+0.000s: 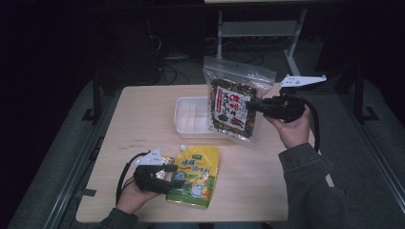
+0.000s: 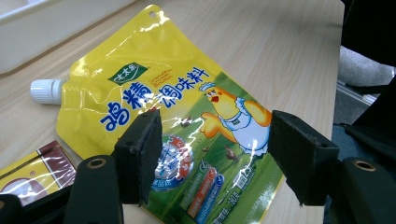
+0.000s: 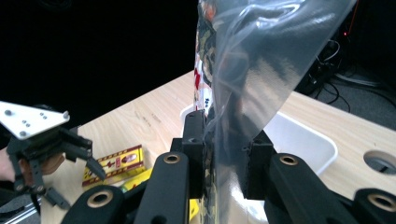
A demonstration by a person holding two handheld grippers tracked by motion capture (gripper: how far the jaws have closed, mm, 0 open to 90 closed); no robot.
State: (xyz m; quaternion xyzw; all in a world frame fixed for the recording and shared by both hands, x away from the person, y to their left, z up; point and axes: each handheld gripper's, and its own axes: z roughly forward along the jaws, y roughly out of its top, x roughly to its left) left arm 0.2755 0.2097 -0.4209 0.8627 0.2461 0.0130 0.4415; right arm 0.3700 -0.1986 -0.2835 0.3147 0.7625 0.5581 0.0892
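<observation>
A yellow spouted pouch (image 1: 195, 175) with a cartoon chick lies flat near the table's front edge, its white cap (image 2: 45, 90) pointing toward the tray. My left gripper (image 1: 175, 175) hovers at the pouch's left side. In the left gripper view the pouch (image 2: 187, 107) lies under the jaws, which are open with the pads clear of it. My right gripper (image 1: 250, 106) is shut on the right edge of a clear bag of dark mixed snacks (image 1: 234, 102). The bag hangs upright over the tray, its film (image 3: 252, 70) pinched between the pads (image 3: 256, 163).
A white plastic tray (image 1: 188, 117) stands at the table's middle, partly behind the bag. A small yellow and brown packet (image 1: 165, 160) lies just left of the pouch, under my left gripper. A round hole (image 3: 380, 161) is cut in the tabletop near the right edge.
</observation>
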